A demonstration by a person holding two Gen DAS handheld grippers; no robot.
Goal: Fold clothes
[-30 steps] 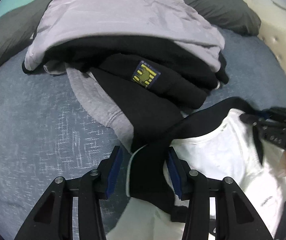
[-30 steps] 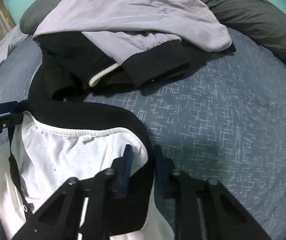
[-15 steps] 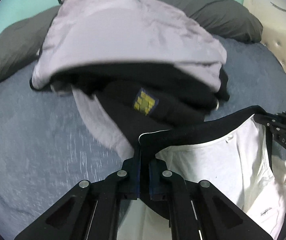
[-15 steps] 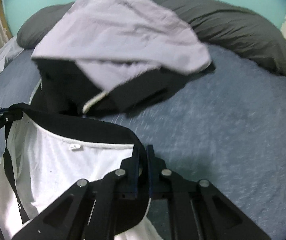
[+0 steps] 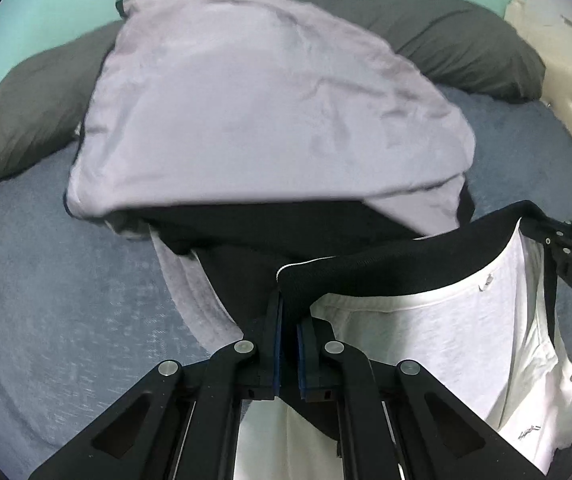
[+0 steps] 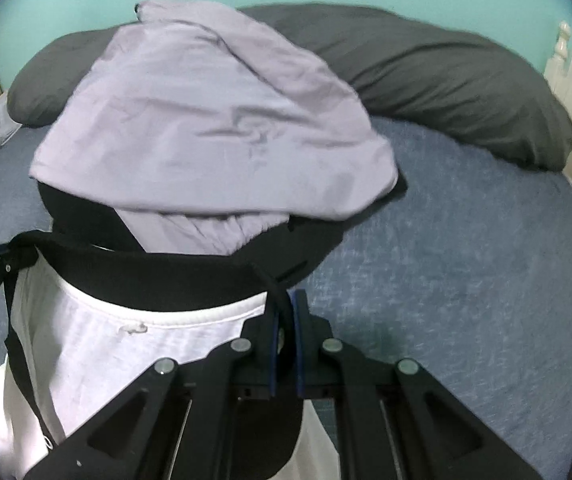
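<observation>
Blue woven bedspread (image 6: 466, 240) — both claws (image 5: 289, 320) (image 6: 285, 312) clamp garment's (image 5: 426, 320) ribbed black waistband.

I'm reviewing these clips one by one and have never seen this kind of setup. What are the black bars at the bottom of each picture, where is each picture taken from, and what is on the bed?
There is no robot. A person holds a two-finger gripper in each hand, and each carries a wide-angle camera looking along its fingers. The black bars are those fingers. One picture is from the left gripper, the other from the right gripper. Both are shut on the black waistband of a white garment, stretching it between them. Each gripper shows at the edge of the other's view. Behind, on the blue bedspread, lies a pile of clothes topped by a lavender garment over black ones, with a dark grey pillow at the back.
</observation>
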